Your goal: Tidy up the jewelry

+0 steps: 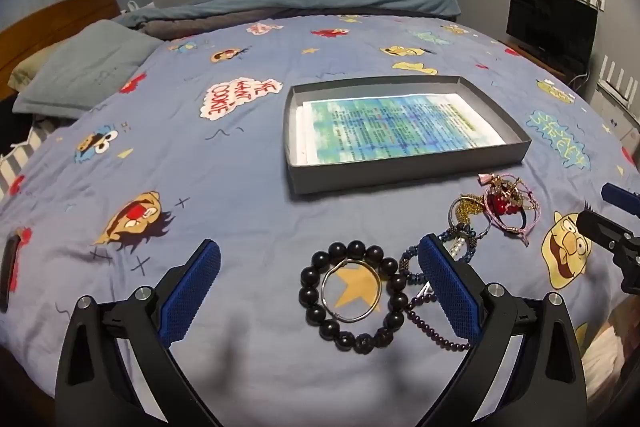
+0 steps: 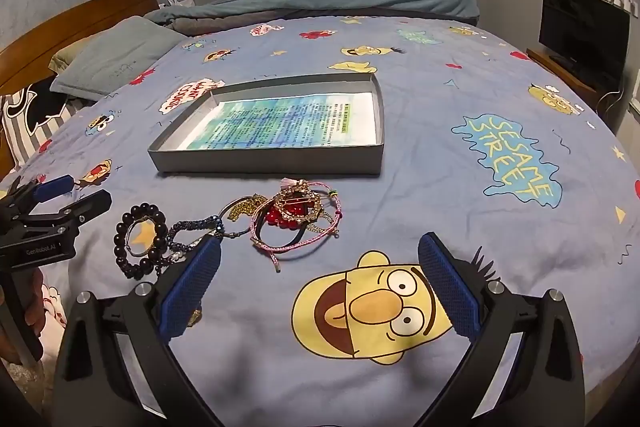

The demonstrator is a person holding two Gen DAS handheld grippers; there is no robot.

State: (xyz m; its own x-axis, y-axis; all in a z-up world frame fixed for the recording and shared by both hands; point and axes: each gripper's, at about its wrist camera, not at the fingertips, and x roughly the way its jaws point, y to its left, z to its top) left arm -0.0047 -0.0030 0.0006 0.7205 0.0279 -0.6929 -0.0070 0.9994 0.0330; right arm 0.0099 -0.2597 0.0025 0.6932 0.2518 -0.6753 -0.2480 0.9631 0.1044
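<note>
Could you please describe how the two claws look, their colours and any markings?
Both look alike. The left claw and right claw have black angular plastic frames with round silver bolts, and fingers faced with blue dotted rubber pads. White "GenRobot.AI" lettering marks the left claw's body in the right wrist view.

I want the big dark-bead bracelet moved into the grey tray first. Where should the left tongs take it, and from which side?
Grip the black round-bead bracelet across its near-left arc, from above. It lies flat on the blue cartoon bedsheet, that arc is bare, and its right side touches the small purple-bead strand. A thin silver ring lies inside; keep one pad between ring and beads.
</note>
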